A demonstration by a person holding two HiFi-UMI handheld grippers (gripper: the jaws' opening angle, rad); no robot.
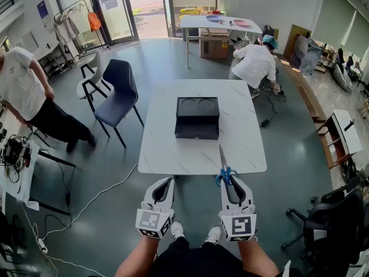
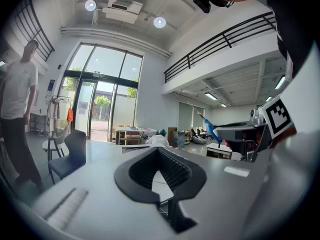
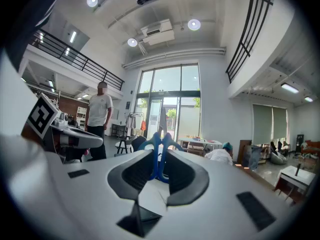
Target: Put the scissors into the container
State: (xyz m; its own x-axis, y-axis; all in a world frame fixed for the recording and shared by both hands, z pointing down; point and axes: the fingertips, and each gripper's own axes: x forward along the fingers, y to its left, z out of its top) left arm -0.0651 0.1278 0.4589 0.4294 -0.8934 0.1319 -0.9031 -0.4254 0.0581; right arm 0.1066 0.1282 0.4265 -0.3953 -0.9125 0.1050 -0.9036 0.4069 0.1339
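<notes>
Scissors (image 1: 222, 158) handles partly hidden between right gripper (image 1: 230, 182) fingers (image 1: 245, 193); forearms (image 1: 254, 262) cut by bottom edge.

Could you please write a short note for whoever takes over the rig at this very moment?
Left gripper: jaws shut, empty, short of the table.
Right gripper: jaws clamped on the scissors by the blue handles, blades pointing toward the container.
The container sits mid-table, nothing seen in it.
Done: scissors in grasp. Left: carry them forward, drop them in.
</notes>
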